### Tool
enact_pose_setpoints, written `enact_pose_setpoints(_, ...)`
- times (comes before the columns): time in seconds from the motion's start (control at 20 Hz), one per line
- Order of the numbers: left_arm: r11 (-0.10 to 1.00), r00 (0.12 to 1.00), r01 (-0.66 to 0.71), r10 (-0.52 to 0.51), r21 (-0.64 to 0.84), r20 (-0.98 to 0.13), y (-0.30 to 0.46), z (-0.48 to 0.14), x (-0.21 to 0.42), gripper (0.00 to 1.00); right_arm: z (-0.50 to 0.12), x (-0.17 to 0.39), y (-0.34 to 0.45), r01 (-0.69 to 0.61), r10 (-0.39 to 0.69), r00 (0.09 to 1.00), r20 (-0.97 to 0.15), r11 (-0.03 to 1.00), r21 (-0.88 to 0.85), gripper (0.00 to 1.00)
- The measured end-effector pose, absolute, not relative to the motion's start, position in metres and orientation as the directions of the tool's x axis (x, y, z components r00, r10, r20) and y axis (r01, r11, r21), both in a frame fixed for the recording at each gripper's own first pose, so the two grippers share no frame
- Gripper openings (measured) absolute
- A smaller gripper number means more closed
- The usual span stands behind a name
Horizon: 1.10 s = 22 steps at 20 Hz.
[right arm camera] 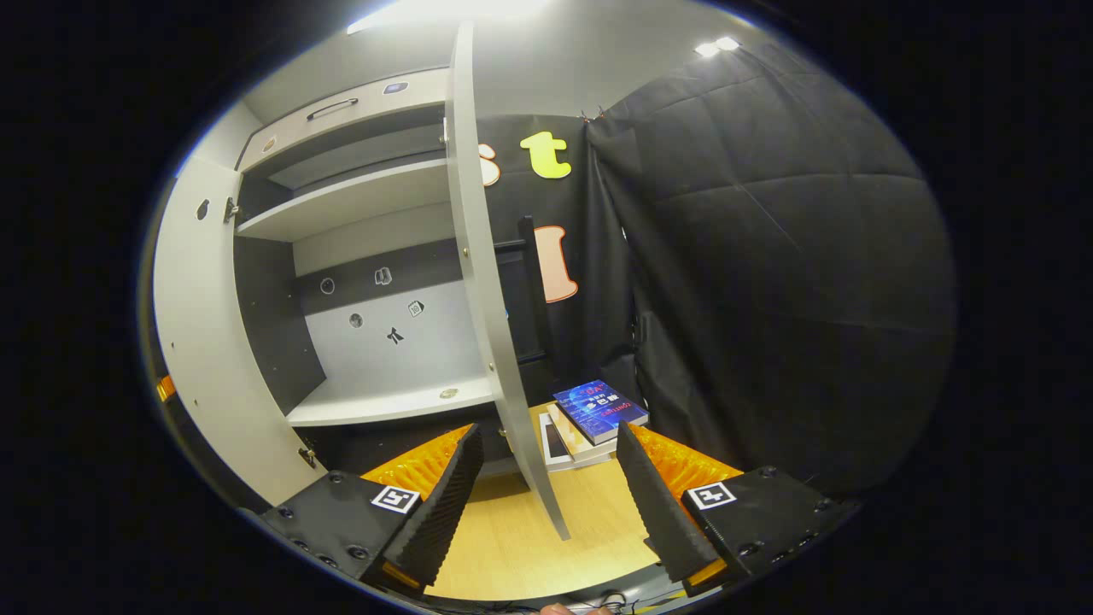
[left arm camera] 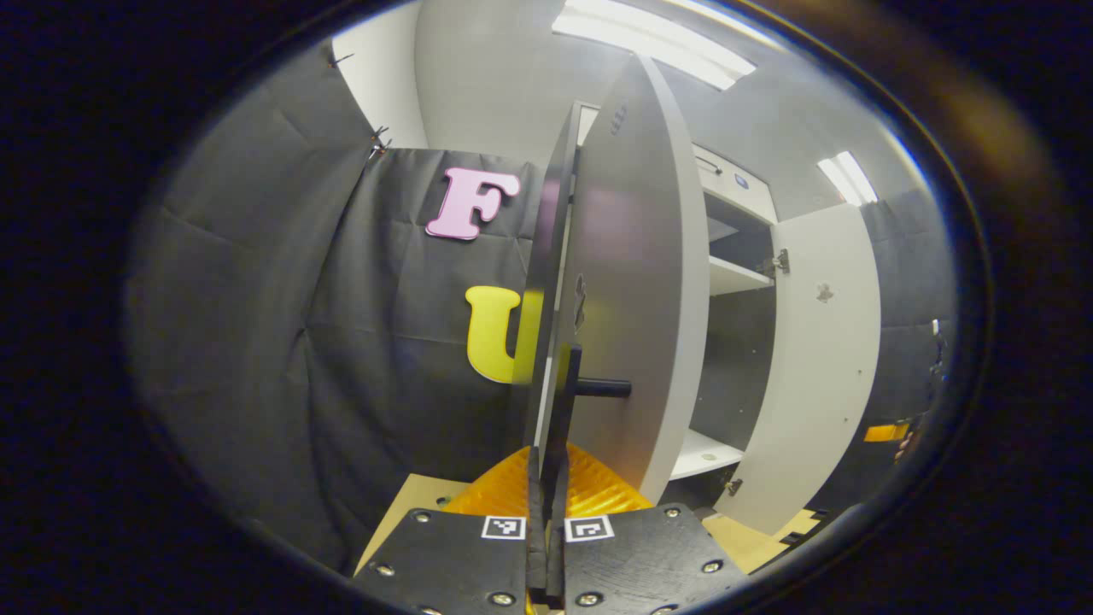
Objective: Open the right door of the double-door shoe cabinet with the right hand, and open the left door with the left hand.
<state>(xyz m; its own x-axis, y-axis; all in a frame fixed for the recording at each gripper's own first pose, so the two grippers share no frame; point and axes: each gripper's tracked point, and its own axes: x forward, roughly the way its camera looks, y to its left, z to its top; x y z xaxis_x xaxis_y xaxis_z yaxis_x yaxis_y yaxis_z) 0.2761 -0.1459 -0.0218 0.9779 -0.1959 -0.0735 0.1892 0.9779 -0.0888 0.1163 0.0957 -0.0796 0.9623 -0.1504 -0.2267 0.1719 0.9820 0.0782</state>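
**Ana:** Grey wood is right in front of the left gripper (left arm camera: 546, 478). That is the left door (left arm camera: 636, 282), seen nearly edge on. Its fingers are squeezed tight on the front edge of that door, just under the dark handle (left arm camera: 602, 389) that sticks out to the side.

**Ben:** So it is holding the door?

**Ana:** Yes, clenched on it. Past the door, off to that gripper's right, you can see the shoe cabinet (left arm camera: 739, 278) with its white shelves, and the right door (left arm camera: 824, 359) swung wide.

**Ben:** And the right gripper (right arm camera: 542, 478)?

**Ana:** Its fingers are spread apart and hold nothing. The edge of the right door (right arm camera: 478, 282) stands between them but a bit ahead, not touching. To its left is the open cabinet. To its right, low down, some books (right arm camera: 593, 418) lie on the wooden floor (right arm camera: 529, 547).

**Ben:** What should happen now?

**Ana:** I think both doors are nearly open. The left gripper should keep a firm pinch and swing the door round in a curve, following the hinge, not pulling straight. Go slow so the edge does not slip out. Then let go gently. The right gripper should stay clear of its door.
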Motion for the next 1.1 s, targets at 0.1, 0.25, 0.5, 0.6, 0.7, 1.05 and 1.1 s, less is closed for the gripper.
enact_pose_setpoints(0.1, 0.980, 0.980, 0.174, -0.182, -0.092, -0.083, -0.145, -0.022, 0.276, 0.02, -0.078, 0.121, 0.098, 0.161, -0.145, 0.966, -0.214, 0.985, 0.056, 0.98)
enact_pose_setpoints(0.25, 0.976, 0.980, 0.153, -0.170, -0.157, -0.100, -0.143, -0.026, 0.276, 0.02, -0.086, 0.124, 0.100, 0.141, -0.139, 0.968, -0.209, 0.990, -0.003, 0.98)
enact_pose_setpoints(0.5, 0.988, 0.989, 0.084, -0.098, -0.127, -0.114, -0.138, -0.021, 0.272, 0.02, -0.100, 0.125, 0.095, 0.098, -0.090, 0.968, -0.235, 0.995, 0.020, 0.98)
enact_pose_setpoints(0.6, 0.991, 0.994, 0.056, -0.068, -0.125, -0.091, -0.135, -0.013, 0.272, 0.02, -0.097, 0.125, 0.087, 0.090, -0.082, 0.969, -0.233, 0.996, 0.022, 0.98)
enact_pose_setpoints(0.7, 0.991, 0.996, 0.049, -0.057, -0.122, -0.063, -0.133, -0.001, 0.265, 0.01, -0.093, 0.125, 0.080, 0.079, -0.075, 0.970, -0.230, 0.997, 0.008, 0.98)
enact_pose_setpoints(1.05, 0.998, 0.998, 0.042, -0.040, -0.036, 0.041, -0.190, 0.025, 0.226, 0.89, -0.077, 0.136, 0.103, -0.084, 0.088, 0.972, -0.218, 0.996, 0.027, 0.98)
enact_pose_setpoints(1.1, 0.999, 0.999, 0.032, -0.031, -0.023, 0.034, -0.198, 0.023, 0.226, 0.89, -0.076, 0.136, 0.108, -0.108, 0.114, 0.969, -0.221, 0.993, 0.036, 0.98)
